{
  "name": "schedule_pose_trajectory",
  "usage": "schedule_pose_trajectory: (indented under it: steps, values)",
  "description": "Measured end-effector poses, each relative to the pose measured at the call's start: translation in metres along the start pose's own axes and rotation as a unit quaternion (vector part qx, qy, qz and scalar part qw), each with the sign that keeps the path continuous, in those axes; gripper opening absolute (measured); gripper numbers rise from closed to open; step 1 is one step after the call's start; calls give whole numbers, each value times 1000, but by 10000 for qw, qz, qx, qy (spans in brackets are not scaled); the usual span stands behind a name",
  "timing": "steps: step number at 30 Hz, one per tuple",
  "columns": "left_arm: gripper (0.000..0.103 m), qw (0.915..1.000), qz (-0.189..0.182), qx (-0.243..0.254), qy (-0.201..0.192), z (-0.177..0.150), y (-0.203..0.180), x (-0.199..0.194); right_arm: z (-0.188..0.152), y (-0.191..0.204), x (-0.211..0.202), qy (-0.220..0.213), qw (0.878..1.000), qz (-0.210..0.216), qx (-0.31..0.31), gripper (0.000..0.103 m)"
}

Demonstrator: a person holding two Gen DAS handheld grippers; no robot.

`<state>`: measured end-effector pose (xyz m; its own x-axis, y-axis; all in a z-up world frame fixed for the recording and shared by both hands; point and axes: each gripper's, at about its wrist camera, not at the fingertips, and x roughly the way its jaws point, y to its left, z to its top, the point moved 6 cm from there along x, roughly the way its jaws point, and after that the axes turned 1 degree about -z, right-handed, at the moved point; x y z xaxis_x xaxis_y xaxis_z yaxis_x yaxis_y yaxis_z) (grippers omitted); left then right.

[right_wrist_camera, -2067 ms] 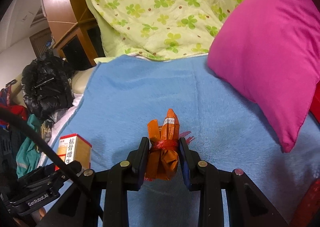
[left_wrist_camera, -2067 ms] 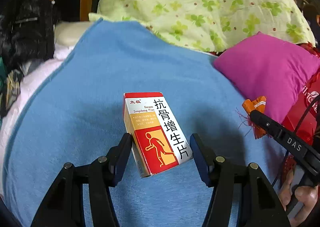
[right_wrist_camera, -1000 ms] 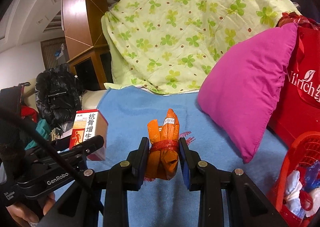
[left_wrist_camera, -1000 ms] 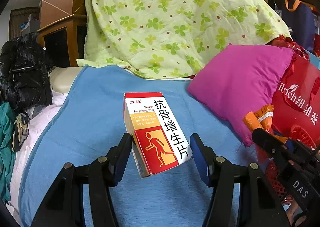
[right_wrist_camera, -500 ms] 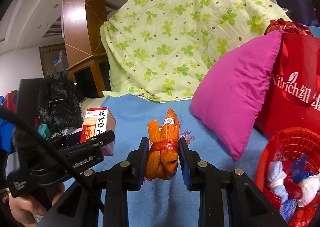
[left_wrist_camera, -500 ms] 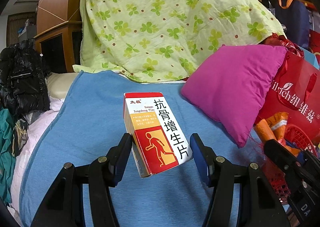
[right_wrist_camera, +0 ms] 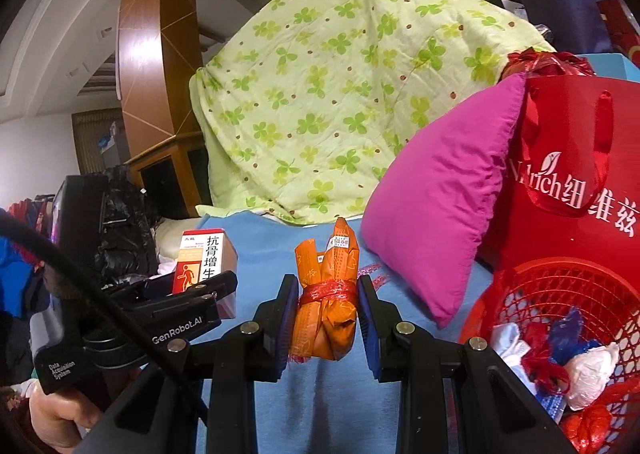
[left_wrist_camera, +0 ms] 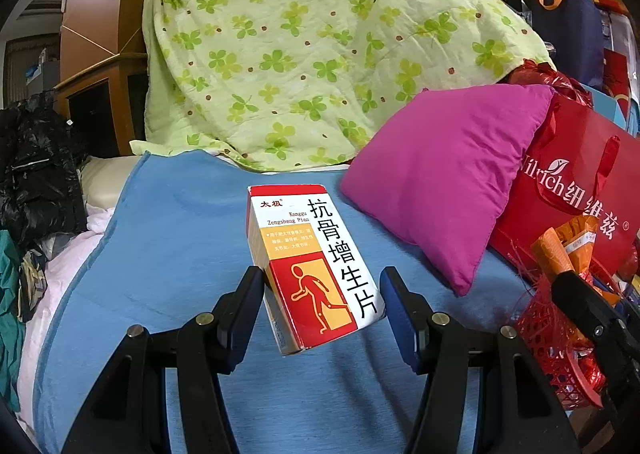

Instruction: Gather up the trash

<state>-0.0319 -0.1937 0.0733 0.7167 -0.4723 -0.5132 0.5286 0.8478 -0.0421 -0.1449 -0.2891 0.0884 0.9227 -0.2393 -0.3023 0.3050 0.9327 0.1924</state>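
Your right gripper (right_wrist_camera: 326, 308), clamped on the orange packet bundle (right_wrist_camera: 326, 294), has swung beside the red basket (right_wrist_camera: 560, 282). Your left gripper (left_wrist_camera: 320, 306) grips the medicine box (left_wrist_camera: 312, 266) over the blue blanket (left_wrist_camera: 180, 238). Drop-off's close.

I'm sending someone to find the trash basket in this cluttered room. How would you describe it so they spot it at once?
Start at the blue blanket spread on the bed, then look along its right edge past the pink pillow and the red shopping bag. The red basket sits just in front of that bag. Unlike the smooth bag, it is open plastic mesh holding crumpled white, blue and red wrappers.
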Motion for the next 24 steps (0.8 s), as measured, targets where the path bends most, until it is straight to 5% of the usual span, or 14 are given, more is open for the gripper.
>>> schedule_pose_trajectory:
  steps: [24]
  values:
    - [62,9991,-276,314,-34,-2,-38,0,9,-29,-20,-231,9993,-147,244,32]
